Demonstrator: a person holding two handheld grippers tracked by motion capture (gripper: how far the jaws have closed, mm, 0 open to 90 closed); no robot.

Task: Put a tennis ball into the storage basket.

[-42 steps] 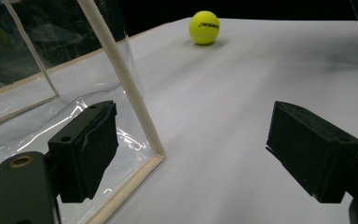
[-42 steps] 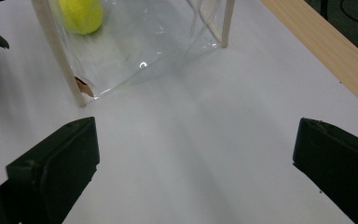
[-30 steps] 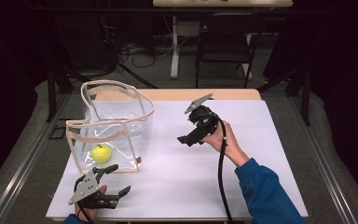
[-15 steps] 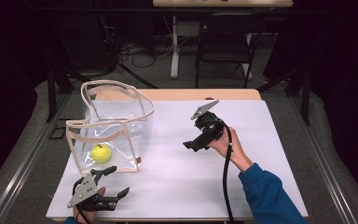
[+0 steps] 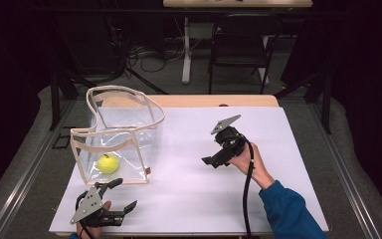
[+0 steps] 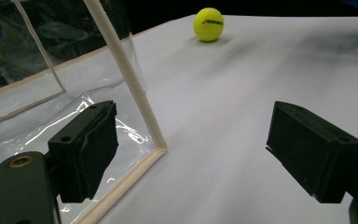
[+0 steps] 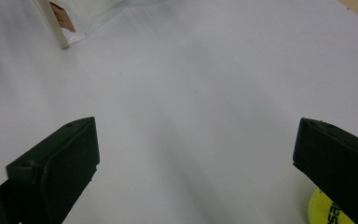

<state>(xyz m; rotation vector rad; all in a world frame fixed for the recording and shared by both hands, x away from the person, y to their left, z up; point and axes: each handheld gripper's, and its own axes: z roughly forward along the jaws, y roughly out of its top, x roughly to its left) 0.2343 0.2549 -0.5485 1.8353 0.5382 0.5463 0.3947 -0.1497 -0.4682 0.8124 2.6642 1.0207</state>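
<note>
Tennis ball (image 6: 209, 24): lies loose on the white table (image 5: 189, 199), probably under the right gripper (image 5: 218, 158), at whose jaw edge it peeks.
Right gripper: jaws wide, empty.
Left gripper (image 5: 115, 198): jaws wide, empty, near the clear bag (image 5: 124, 134) corner.
Bag: holds another ball (image 5: 108, 163).
Risk: an off-centre closing could nudge the ball into rolling.

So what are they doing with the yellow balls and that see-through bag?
A person holds a gripper in each hand over a white table. One yellow ball already sits inside the clear bag. The left gripper, jaws open and empty, waits by the bag's near corner. The right gripper is open too and empty, with a second ball on the table right beside one jaw. It looks like that ball may be picked up next.
</note>
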